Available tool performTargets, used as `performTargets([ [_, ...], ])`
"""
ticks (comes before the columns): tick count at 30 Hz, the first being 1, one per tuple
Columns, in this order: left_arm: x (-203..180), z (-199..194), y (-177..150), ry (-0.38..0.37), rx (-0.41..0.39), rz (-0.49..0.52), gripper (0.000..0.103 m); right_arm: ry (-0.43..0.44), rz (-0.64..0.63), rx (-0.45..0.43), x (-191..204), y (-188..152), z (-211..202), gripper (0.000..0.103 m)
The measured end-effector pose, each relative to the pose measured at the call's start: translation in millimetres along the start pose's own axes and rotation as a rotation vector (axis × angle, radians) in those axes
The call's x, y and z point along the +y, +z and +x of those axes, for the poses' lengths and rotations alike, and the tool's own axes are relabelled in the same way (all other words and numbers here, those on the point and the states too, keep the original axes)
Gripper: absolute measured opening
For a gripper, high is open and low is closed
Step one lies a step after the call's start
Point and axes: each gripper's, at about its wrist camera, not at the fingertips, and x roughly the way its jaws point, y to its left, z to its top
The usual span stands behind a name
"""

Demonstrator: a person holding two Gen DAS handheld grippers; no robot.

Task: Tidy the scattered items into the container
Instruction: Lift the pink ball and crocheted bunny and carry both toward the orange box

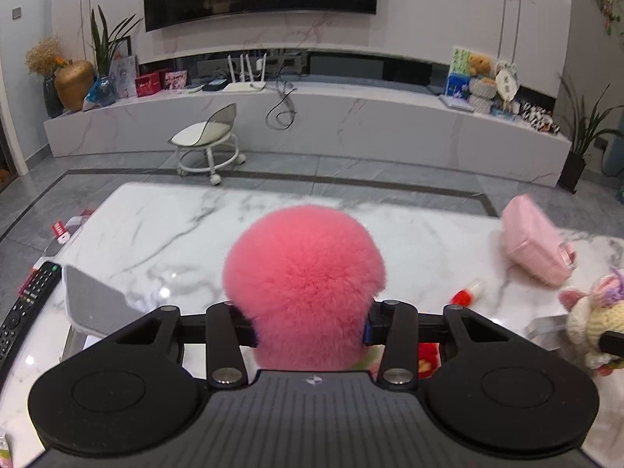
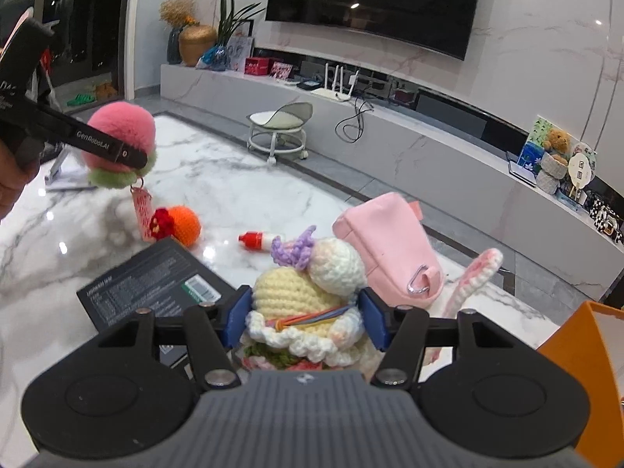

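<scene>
**Two soft toys in hand, the rest not yet gathered**

The left tongs [image 1: 310, 325] are clamped on a pink fluffy ball [image 1: 304, 273], held clear above the marble counter [image 1: 163, 226] with a tag dangling beneath it in the right wrist view. The right tongs [image 2: 304, 321] grip a crocheted doll [image 2: 308, 296], its body pinched between the blue pads. What appears to be the container, an orange box [image 2: 585, 351], shows only at the right edge; whether anything lies inside cannot be told. On the counter lie a pink pouch [image 2: 386, 241], a small red-capped bottle [image 2: 259, 241], an orange crocheted ball [image 2: 185, 226] and a black flat box [image 2: 152, 280]. By this showing the tidying is in its early stage.
</scene>
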Motion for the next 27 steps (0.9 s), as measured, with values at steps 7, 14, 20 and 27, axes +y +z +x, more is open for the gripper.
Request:
performTargets([
  [7, -30.4, -36.2, 18.2, -0.051, -0.09, 0.021, 0.049, -0.036, 0.072, -0.078, -16.3, 15.6, -25.2, 0.062],
  [14, -59.2, -65.9, 33.4, -0.123, -0.162, -0.002, 0.049, -0.103, 0.132, -0.158, -37.9, 25.6, -58.0, 0.062],
  [20, -114.9, -80.7, 42.1, -0.222, -0.212, 0.024, 0.049, -0.181, 0.217, -0.23, -66.3, 29.9, -97.0, 0.062],
  [27, -199.6, -98.1, 34.1, -0.334, -0.302, 0.139, 0.049, -0.295, 0.315, -0.269, -100.2, 24.3, -134.5, 0.062],
])
